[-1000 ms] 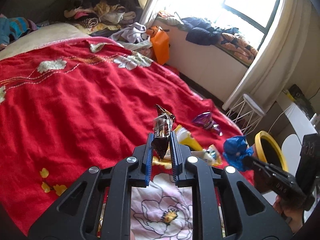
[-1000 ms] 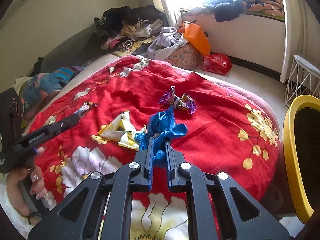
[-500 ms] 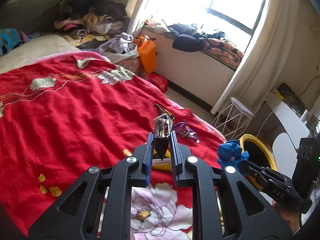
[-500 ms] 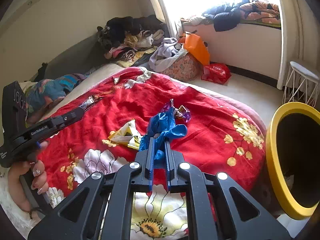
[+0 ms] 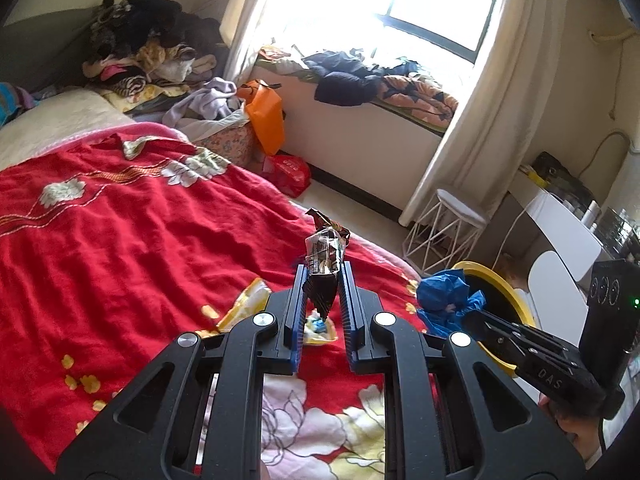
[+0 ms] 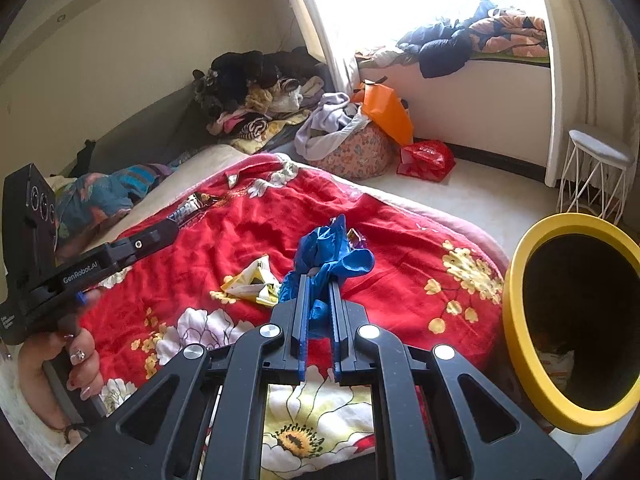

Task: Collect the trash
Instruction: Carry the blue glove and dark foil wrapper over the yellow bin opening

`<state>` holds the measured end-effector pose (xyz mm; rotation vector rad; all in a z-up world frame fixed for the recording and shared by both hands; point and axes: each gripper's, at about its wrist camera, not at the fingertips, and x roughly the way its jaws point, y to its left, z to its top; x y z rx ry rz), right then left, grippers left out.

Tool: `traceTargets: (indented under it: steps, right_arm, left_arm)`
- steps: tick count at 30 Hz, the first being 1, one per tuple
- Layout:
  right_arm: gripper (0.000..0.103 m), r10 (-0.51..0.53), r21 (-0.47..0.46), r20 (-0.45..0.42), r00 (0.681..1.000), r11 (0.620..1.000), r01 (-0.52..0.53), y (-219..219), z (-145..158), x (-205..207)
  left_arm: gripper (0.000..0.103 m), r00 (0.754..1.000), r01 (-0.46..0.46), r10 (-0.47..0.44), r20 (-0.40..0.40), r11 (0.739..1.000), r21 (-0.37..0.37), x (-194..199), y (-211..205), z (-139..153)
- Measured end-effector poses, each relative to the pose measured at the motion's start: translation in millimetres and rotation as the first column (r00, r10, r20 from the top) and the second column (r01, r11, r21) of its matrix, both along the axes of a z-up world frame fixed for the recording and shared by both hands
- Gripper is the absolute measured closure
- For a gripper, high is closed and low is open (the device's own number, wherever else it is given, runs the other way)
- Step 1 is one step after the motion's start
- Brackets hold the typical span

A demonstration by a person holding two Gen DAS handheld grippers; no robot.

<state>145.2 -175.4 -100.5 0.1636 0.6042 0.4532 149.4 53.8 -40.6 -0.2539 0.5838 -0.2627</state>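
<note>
Left gripper (image 5: 323,280) is clamped on a crinkled silver-brown foil wrapper (image 5: 325,254) above the red floral blanket (image 5: 120,240). Right gripper (image 6: 318,294) pinches crumpled blue plastic (image 6: 330,250), near the yellow-rimmed black bin (image 6: 516,320). Risk: light trash slipping from shallow grips. Only the right view shows the bin's interior.
</note>
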Motion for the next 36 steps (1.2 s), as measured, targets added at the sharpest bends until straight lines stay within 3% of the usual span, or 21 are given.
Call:
traceTargets:
  steps: [36]
  right_arm:
    - [0.095,-0.187,0.097,0.03,0.982,0.978,0.183,-85.1,15.0,-8.9]
  left_arm:
    - [0.092,0.98,0.198,-0.198,0.025,0.98,0.033,-12.6,-91.2,9.0]
